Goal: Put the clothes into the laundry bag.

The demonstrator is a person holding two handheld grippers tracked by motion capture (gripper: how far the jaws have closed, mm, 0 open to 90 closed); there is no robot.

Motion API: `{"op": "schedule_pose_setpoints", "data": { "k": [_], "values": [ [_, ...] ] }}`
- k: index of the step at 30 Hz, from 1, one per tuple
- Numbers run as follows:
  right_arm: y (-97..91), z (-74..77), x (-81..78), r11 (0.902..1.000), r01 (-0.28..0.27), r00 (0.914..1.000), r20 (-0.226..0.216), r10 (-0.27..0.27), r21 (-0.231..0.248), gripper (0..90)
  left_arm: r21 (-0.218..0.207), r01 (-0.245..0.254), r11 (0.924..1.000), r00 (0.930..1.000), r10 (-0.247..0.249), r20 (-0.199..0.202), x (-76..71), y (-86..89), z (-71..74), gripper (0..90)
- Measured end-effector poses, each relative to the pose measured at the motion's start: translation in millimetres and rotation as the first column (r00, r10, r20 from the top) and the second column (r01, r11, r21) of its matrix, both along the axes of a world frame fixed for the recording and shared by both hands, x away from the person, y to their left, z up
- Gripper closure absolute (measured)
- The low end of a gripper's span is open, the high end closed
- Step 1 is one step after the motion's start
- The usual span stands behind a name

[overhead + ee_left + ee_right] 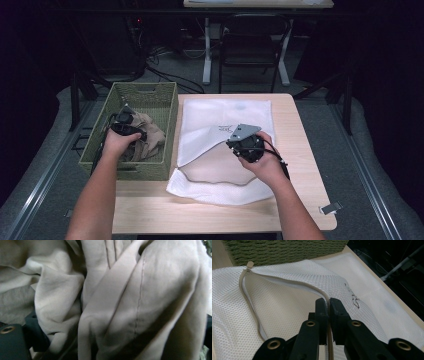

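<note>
right gripper point(329, 305) is clamped on the zipper edge of the white mesh laundry bag point(220, 150) on the bench; left gripper point(125, 124) sits open in the beige clothes point(140, 302) inside the green woven basket point(167, 117)

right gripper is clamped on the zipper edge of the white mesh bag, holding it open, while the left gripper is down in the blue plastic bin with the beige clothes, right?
One slip: the container is a green woven basket, not a blue plastic bin, as the high view shows. The rest holds: the right gripper pinches the zipper edge of the white mesh bag, and the left gripper is among the beige clothes.
</note>
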State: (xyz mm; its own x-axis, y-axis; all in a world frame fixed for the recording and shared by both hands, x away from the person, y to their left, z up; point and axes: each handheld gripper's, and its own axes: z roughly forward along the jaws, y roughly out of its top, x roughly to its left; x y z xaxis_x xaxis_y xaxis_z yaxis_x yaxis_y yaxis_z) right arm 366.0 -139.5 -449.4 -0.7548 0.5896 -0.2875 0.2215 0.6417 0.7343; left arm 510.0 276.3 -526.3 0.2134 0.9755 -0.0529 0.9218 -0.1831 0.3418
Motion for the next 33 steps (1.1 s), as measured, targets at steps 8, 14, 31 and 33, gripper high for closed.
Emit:
{"op": "schedule_pose_setpoints", "data": {
  "k": [8,14,31,33],
  "values": [
    [-0.1,0.0,0.1,1.0000,-0.001,1.0000,-0.001,0.001,0.001,85.0,0.008,-0.009,0.9999,1.0000,0.009,0.000,-1.2,-0.1,-0.2,20.7],
    [-0.2,0.2,-0.1,1.0000,-0.002,1.0000,0.000,0.002,0.004,85.0,0.010,-0.015,0.9998,0.9999,0.015,-0.002,-1.3,-0.6,-0.3,22.3],
    [0.1,0.1,-0.1,1.0000,-0.003,1.0000,-0.002,0.003,0.004,85.0,0.032,-0.022,0.9993,0.9998,0.022,-0.001,-0.2,-5.3,-3.0,23.8],
    [0.0,0.1,-0.1,1.0000,-0.003,1.0000,-0.002,0.003,0.005,84.9,0.030,-0.025,0.9992,0.9997,0.025,0.000,-0.2,-5.2,-3.1,24.8]
  ]
}}
